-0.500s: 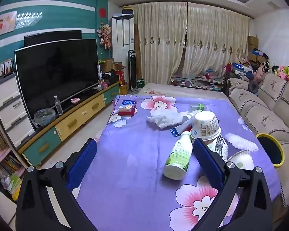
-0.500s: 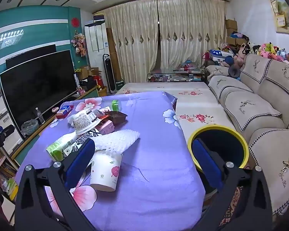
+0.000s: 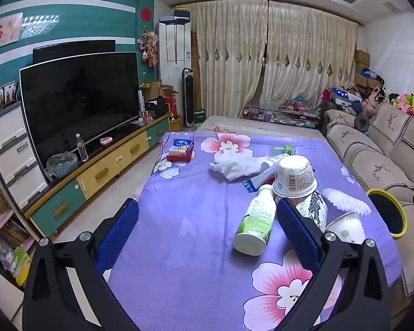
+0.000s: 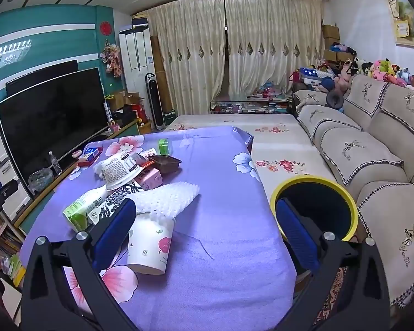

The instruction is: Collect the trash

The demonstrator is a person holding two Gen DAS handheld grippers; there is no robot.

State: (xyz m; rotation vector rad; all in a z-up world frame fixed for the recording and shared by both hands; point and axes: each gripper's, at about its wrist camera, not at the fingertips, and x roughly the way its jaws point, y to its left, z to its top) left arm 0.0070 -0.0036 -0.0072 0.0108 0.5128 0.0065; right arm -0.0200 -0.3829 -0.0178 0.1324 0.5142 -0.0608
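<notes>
On a purple floral tablecloth [image 3: 179, 220], the trash lies heaped: a green-labelled bottle [image 3: 255, 219] on its side, an upturned tub [image 3: 294, 176], a foam sleeve [image 4: 167, 198] and a tipped paper cup [image 4: 151, 244]. The yellow-rimmed bin [image 4: 314, 207] stands just beside the table, by the sofa [image 4: 372, 149]. Both the left gripper [image 3: 207, 234] and right gripper [image 4: 205, 230] hang spread wide, holding nothing. Collection appears barely begun; the next move likely calls for closing on the bottle or cup.
</notes>
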